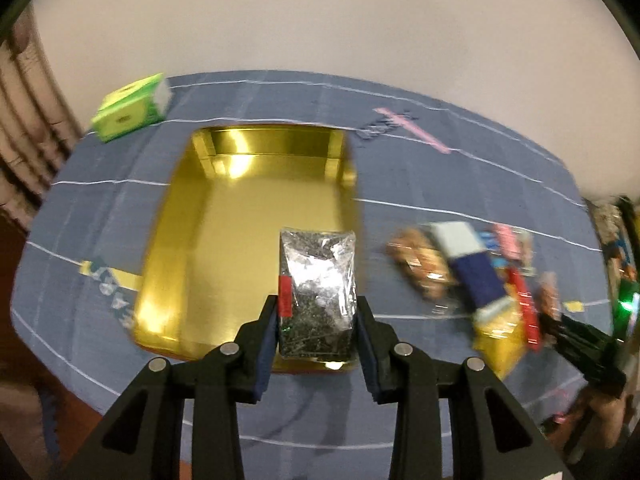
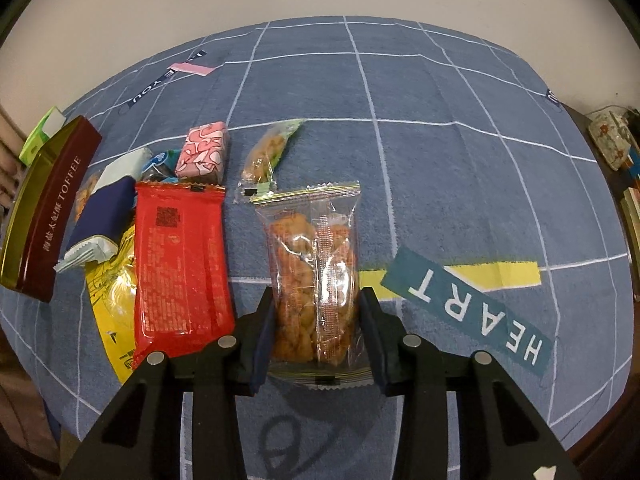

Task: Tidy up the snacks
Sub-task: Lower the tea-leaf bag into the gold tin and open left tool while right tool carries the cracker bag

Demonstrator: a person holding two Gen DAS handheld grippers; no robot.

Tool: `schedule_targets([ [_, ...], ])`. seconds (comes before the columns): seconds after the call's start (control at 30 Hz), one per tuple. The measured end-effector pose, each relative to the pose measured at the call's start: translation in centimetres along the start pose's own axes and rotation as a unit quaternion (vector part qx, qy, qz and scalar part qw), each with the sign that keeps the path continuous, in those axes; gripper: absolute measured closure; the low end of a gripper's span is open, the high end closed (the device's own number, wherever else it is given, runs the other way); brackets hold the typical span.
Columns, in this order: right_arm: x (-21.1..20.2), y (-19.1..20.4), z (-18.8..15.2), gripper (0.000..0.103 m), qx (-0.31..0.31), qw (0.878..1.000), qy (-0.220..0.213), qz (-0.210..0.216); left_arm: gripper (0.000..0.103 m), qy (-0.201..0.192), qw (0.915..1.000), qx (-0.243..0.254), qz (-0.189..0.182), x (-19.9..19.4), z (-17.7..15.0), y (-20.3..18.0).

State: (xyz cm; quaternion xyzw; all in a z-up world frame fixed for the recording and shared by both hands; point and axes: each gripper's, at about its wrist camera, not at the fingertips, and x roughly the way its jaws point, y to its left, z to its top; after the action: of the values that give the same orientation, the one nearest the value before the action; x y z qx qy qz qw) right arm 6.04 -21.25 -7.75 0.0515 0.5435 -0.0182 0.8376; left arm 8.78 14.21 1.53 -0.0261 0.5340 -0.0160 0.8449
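Observation:
My left gripper (image 1: 317, 312) is shut on a clear packet of dark snack with a silver glare (image 1: 318, 280), held above the near edge of the open gold tin (image 1: 224, 240). My right gripper (image 2: 318, 320) is shut on a clear packet of orange-brown fried snack (image 2: 312, 264), just over the blue cloth. A pile of snacks lies left of it: a red packet (image 2: 180, 264), a yellow packet (image 2: 114, 304), a navy and white packet (image 2: 106, 216), a pink packet (image 2: 202, 154) and a small green-tipped packet (image 2: 264, 156). The right gripper (image 1: 584, 356) shows at the right of the left wrist view.
The tin's maroon "TOFFEE" side (image 2: 52, 208) stands at the left of the right wrist view. A green box (image 1: 128, 108) sits at the far left corner of the blue grid tablecloth (image 2: 460, 184). Cluttered shelves (image 2: 616, 148) stand at the right edge.

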Motion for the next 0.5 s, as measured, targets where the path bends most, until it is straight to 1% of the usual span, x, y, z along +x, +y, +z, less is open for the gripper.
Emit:
schedule_targets([
  [0.17,0.2,0.5,0.1,0.066,-0.002,1.000,0.002,-0.013,0.067,0.024,0.9994,-0.014,0.018,1.7,1.3,4.4],
  [0.27,0.3,0.8,0.1,0.066,-0.005,1.000,0.001,-0.021,0.067,0.034,0.9986,-0.003,0.040,2.9,1.5,5.8],
  [0.37,0.3,0.8,0.1,0.066,-0.001,1.000,0.004,-0.023,0.067,0.050,0.9977,0.009,0.044,3.9,1.3,6.4],
  [0.5,0.3,0.8,0.2,0.066,0.002,1.000,0.008,-0.026,0.067,0.065,0.9963,0.027,0.050,5.0,0.6,6.3],
])
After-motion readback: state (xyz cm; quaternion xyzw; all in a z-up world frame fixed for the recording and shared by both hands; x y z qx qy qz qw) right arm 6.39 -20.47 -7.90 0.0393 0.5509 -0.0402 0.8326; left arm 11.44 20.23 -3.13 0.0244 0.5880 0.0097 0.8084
